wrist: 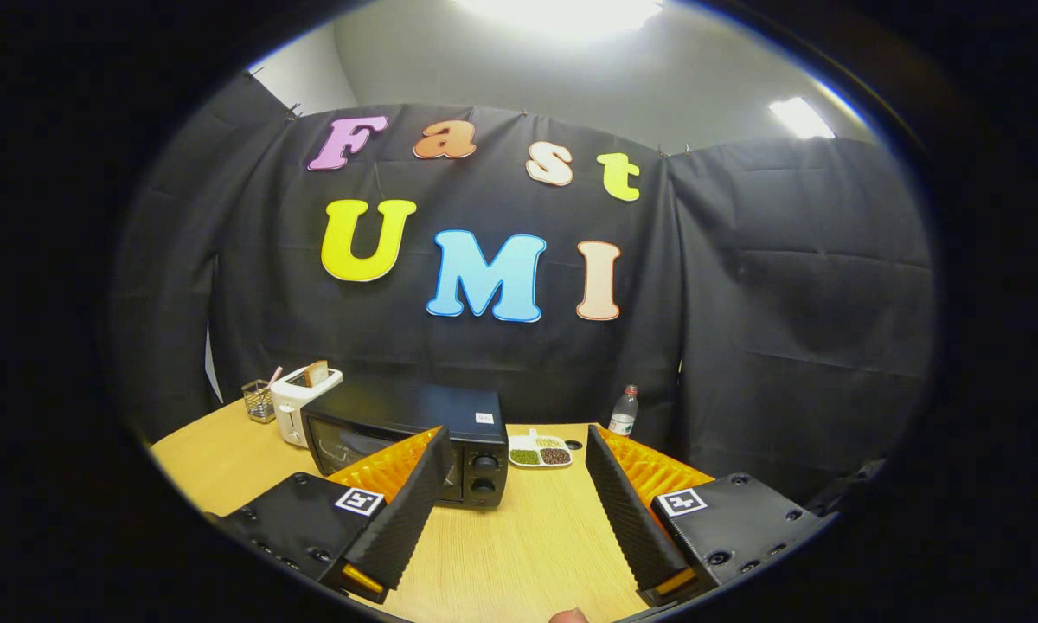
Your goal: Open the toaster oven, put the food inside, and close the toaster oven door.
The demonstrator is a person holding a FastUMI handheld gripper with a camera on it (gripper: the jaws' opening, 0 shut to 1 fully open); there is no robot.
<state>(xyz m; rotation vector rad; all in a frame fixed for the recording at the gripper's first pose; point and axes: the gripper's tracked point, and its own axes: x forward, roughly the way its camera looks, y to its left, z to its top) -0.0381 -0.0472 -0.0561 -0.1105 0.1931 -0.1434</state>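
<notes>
Hovering above the wooden desk [502,554], the hand-held gripper [512,519] has its fingers spread wide and grasps nothing; the black toaster oven [406,433] stands beyond them, ahead and a little to the left, its glass door upright and shut, its two knobs just past the left finger's tip; its long side runs across the line of the fingers, so the door faces back toward the hand-held gripper; a small white dish of food [540,452] sits on the desk just beside the oven's knob end, ahead between the fingers; a white pop-up toaster [304,400] with a slice of bread, a wire mesh holder [259,401] and a water bottle [624,411] stand further back; shut door and dish outside suggest the loading is still to come, though what the oven holds cannot be told.
</notes>
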